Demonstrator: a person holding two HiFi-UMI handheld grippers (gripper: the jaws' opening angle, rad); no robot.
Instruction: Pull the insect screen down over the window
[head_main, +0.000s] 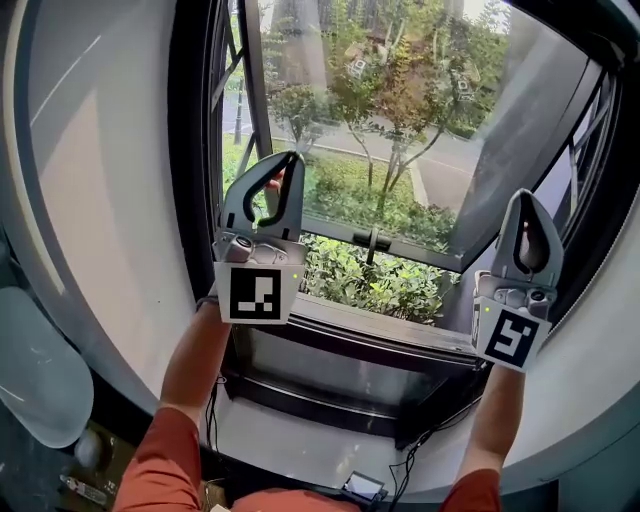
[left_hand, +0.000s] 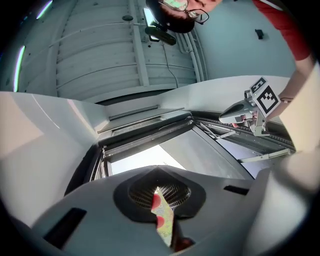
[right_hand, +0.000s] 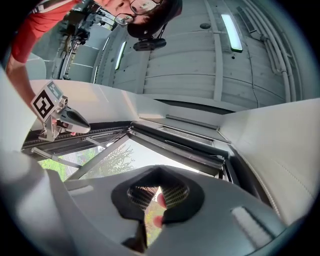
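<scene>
Both grippers are raised in front of an open window (head_main: 400, 150) and point upward. My left gripper (head_main: 285, 162) is shut with nothing between its jaws, near the left side of the frame. My right gripper (head_main: 527, 203) is also shut and empty, near the right side. In the left gripper view a dark bar (left_hand: 145, 131) runs along the window's top, well above my left gripper (left_hand: 159, 189); the right gripper (left_hand: 235, 112) shows at the right. The right gripper view shows the same bar (right_hand: 180, 142) above my right gripper (right_hand: 157, 189).
The outer glass sash is swung outward, with a handle (head_main: 372, 243) on its lower rail. A dark sill (head_main: 380, 345) lies below the grippers. Cables and a small device (head_main: 362, 488) sit on the ledge. A white rounded object (head_main: 35, 370) is at the left.
</scene>
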